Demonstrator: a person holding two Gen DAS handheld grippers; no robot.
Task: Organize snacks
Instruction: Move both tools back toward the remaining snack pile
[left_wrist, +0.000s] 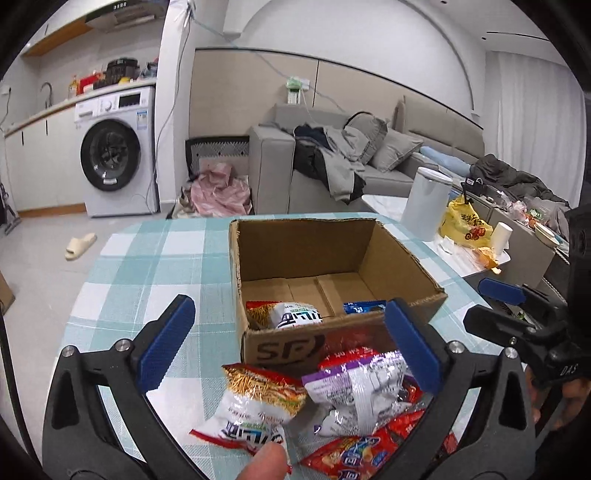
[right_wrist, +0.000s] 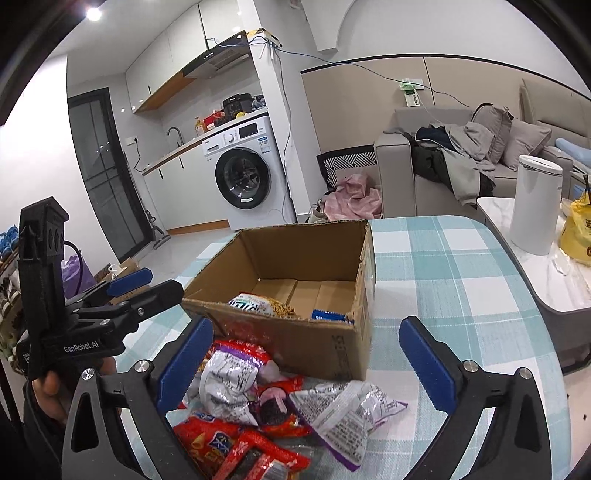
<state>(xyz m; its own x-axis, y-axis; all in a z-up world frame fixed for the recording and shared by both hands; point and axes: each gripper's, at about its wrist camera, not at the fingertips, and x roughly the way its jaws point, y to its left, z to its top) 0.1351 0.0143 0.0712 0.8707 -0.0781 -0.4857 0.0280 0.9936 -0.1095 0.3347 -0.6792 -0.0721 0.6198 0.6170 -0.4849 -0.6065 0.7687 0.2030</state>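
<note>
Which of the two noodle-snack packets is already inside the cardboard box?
The noodle-snack packet in the box, lying in the cardboard box beside a blue packet. The other noodle-snack packet lies on the tablecloth outside.

Teal-and-white checked table (left_wrist: 147, 266), open cardboard box (left_wrist: 295, 251) on it, snack packets (right_wrist: 266, 413) heaped just before the box — touching it.

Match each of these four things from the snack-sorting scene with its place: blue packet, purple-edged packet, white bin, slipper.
Things:
1. blue packet
2. purple-edged packet
3. white bin
4. slipper

Places:
A. on the floor
B. inside the cardboard box
C. on the checked tablecloth, in front of the box
D. on the white table beside the sofa

Pairs: 1-B, 2-C, 3-D, 4-A
</note>
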